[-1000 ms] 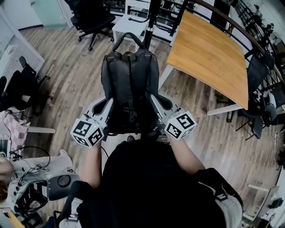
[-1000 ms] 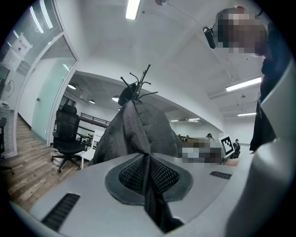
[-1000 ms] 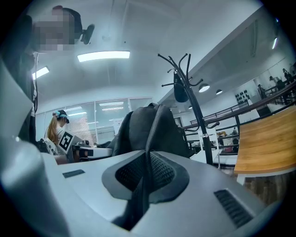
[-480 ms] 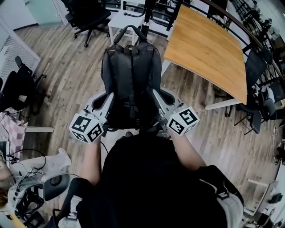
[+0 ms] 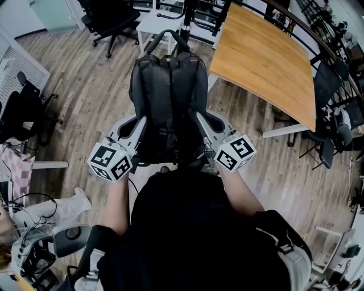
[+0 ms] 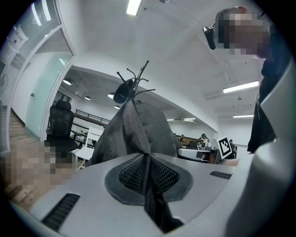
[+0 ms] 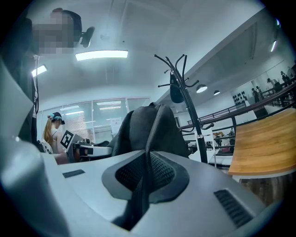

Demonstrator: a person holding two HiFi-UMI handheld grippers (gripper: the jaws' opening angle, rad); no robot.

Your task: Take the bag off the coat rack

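Observation:
A black backpack point(image 5: 168, 94) hangs upright between my two grippers, straps facing me, top handle point(image 5: 165, 38) sticking up. My left gripper point(image 5: 138, 126) is shut on a fold of the bag's left side; its own view shows the fabric point(image 6: 138, 125) pinched between its jaws point(image 6: 147, 163). On the bag's right side my right gripper point(image 5: 200, 122) is shut on another fold point(image 7: 155, 125), clamped in its jaws point(image 7: 146, 167). The black coat rack point(image 7: 181, 76) stands just behind the bag, its pole point(image 5: 187, 14) visible past the handle, its hooks point(image 6: 135, 77) above. Whether the handle touches a hook is unclear.
A small dark item point(image 7: 175, 94) hangs on the rack. To the right stands a wooden table point(image 5: 264, 62). A white side table point(image 5: 156, 23) and an office chair point(image 5: 111, 17) are behind the rack. Another chair point(image 5: 23, 108) is at the left, wooden floor point(image 5: 94, 85) below.
The bag and both grippers have shifted slightly up in the head view, toward the rack. Both grips on the bag look the same.

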